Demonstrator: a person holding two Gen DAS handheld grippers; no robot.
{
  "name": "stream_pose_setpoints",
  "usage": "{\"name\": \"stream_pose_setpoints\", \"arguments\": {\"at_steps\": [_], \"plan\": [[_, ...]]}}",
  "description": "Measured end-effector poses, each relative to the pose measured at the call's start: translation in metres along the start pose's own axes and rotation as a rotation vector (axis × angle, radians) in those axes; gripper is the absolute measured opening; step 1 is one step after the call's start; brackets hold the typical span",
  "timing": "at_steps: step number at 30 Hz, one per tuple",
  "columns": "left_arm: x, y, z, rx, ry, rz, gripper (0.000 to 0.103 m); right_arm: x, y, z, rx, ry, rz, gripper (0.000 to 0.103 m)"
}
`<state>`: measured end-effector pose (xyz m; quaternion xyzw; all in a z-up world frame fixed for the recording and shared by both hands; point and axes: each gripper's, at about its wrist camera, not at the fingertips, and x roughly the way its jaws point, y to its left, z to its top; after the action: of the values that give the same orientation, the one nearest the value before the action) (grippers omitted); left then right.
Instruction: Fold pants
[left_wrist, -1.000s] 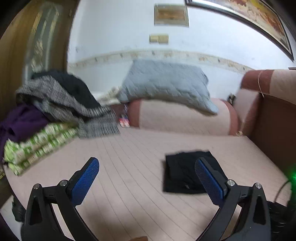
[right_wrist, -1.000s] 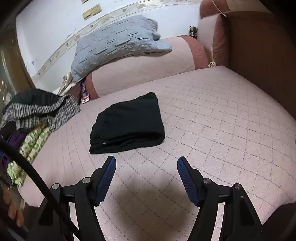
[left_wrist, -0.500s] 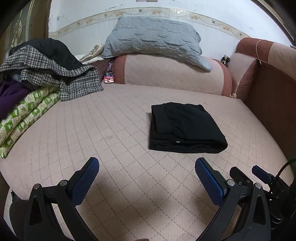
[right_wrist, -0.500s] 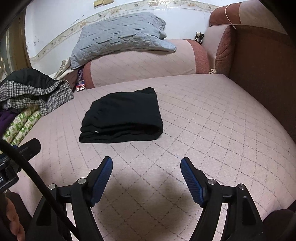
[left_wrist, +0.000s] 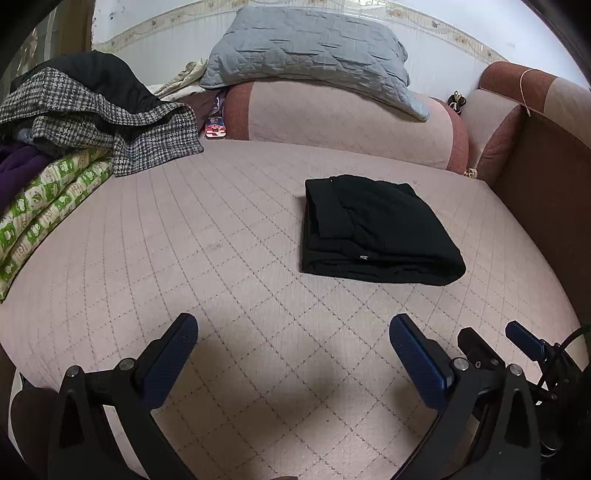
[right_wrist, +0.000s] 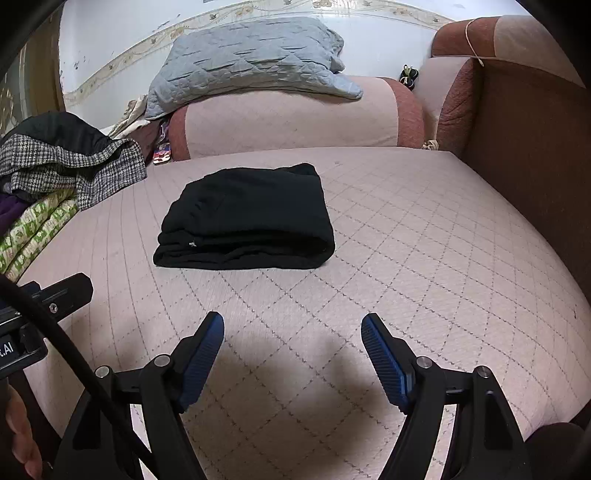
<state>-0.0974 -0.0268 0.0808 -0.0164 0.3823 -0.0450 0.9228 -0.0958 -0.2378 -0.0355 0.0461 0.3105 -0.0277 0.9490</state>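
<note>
Right wrist view has my right gripper (right_wrist: 291, 354) spread wide and empty, the left gripper (left_wrist: 293, 354) likewise, and the black pants (right_wrist: 245, 218) lying ahead of both on the sofa seat (right_wrist: 424, 236), folded into a neat stack, so I judge only a final check remains.

A pink quilted bed (left_wrist: 229, 258) meets a white wall (right_wrist: 110, 44) with a patterned border; brown upholstered headboard (right_wrist: 535, 155) stands at right.
</note>
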Motion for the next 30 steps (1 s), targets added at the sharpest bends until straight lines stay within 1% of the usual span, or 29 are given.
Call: {"name": "stream_pose_setpoints", "arguments": {"at_steps": [30], "plan": [[0.018, 0.002, -0.008, -0.018, 0.082, -0.029, 0.103, 0.011, 0.003, -0.007, 0.007, 0.046, 0.003, 0.083]]}}
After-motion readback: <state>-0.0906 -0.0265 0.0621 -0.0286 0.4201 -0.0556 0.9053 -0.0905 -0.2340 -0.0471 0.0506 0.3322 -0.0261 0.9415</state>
